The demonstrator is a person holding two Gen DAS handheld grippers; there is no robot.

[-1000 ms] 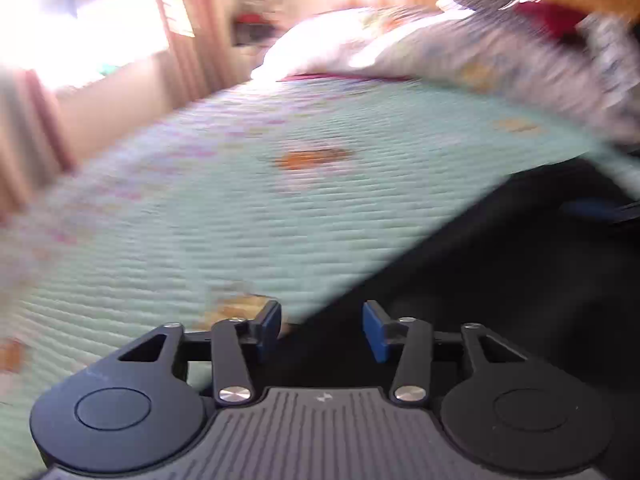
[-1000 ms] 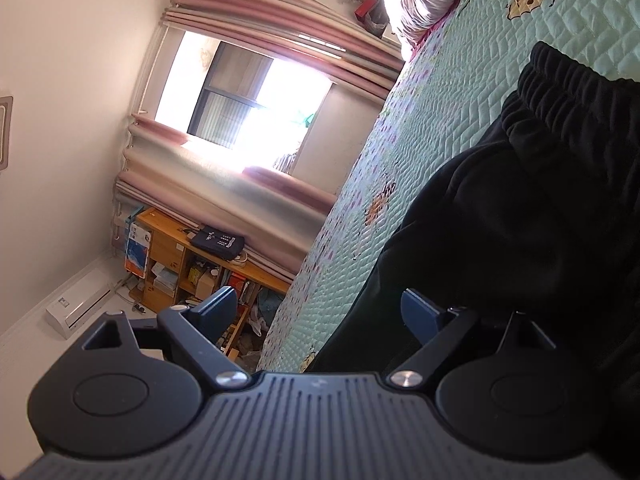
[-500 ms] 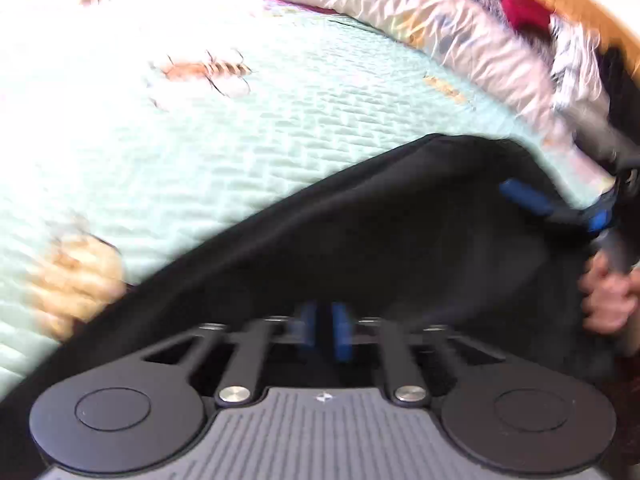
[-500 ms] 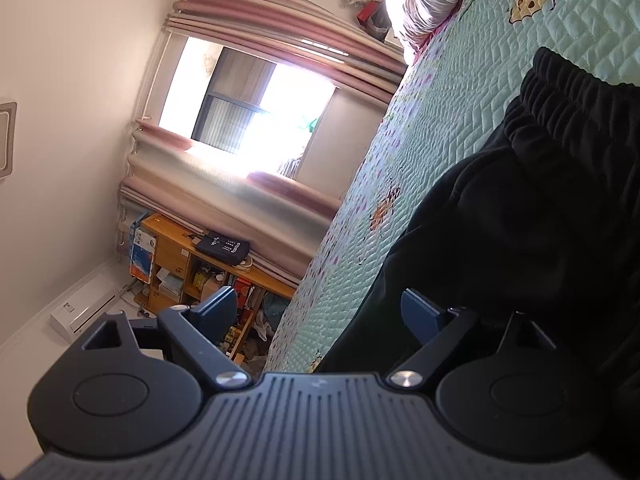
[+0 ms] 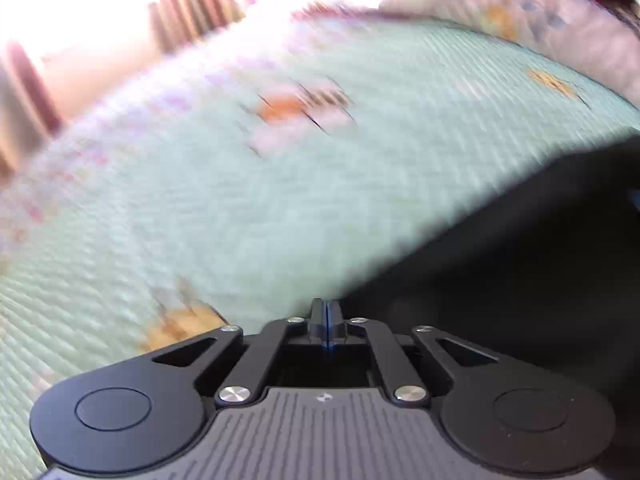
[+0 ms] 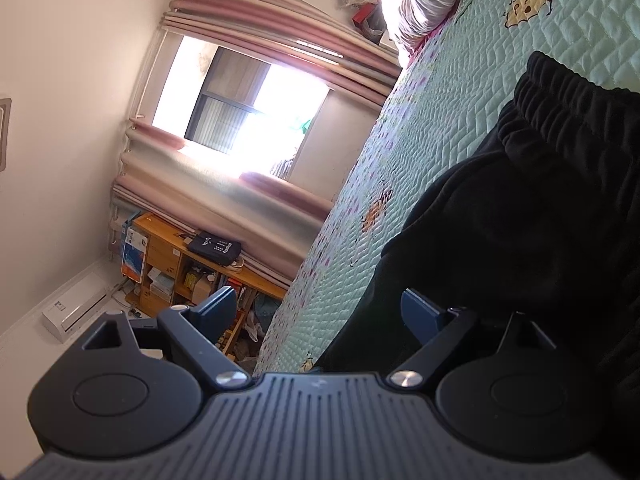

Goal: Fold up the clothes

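The black pants (image 6: 520, 216) lie on the green bed cover (image 5: 280, 200) at three o'clock – barely folded – while the left gripper (image 5: 327, 316) is closing, nothing clearly between, and the right gripper (image 6: 320, 308) gapes wide.

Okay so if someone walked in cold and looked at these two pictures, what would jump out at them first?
Probably the black garment, with its gathered elastic band, sprawled on the mint-green quilted bedspread on the right of the right wrist view. Next, the glaring window with pink curtains beyond the bed. In the blurred left wrist view, the left hand-held gripper is closing, fingers nearly together at the garment's edge.
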